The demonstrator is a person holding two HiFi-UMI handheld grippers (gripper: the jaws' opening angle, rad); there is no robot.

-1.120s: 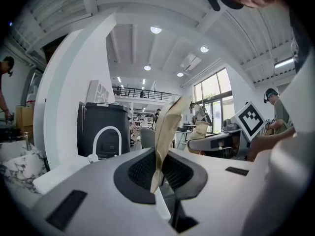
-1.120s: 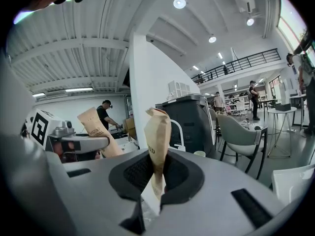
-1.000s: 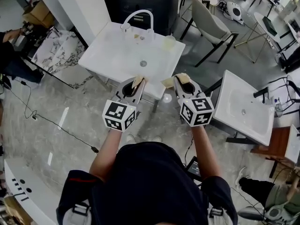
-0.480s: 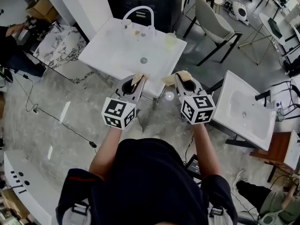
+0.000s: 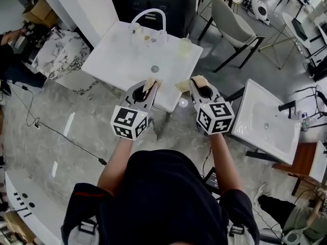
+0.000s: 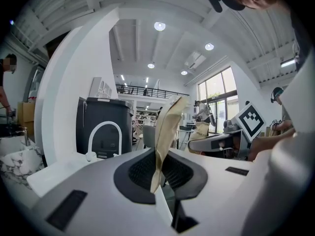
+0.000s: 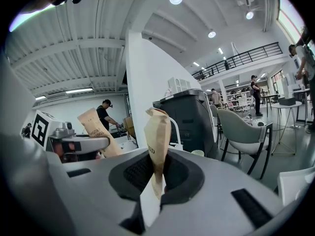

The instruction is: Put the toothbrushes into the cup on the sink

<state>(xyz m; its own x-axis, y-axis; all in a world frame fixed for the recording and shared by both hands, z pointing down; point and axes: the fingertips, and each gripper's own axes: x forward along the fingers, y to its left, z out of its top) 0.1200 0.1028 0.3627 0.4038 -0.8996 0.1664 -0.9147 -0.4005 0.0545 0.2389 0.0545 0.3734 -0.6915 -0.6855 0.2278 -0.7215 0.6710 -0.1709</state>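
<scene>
Grippers, 2: left gripper [image 5: 146,91], right gripper [image 5: 199,88].
Paper-wrapped toothbrushes, 2: left toothbrush [image 6: 168,127], right toothbrush [image 7: 157,132].
White sinks, 2: far sink [image 5: 117,60], right sink [image 5: 255,105].
Cup [image 5: 185,45], 1, on far sink.
Grey chair [image 5: 230,22], 1, far right.

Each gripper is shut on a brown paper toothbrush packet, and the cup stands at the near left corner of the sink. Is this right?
Not quite. The head view shows the cup at the far right corner of the sink, not the near left. The rest is right.
</scene>
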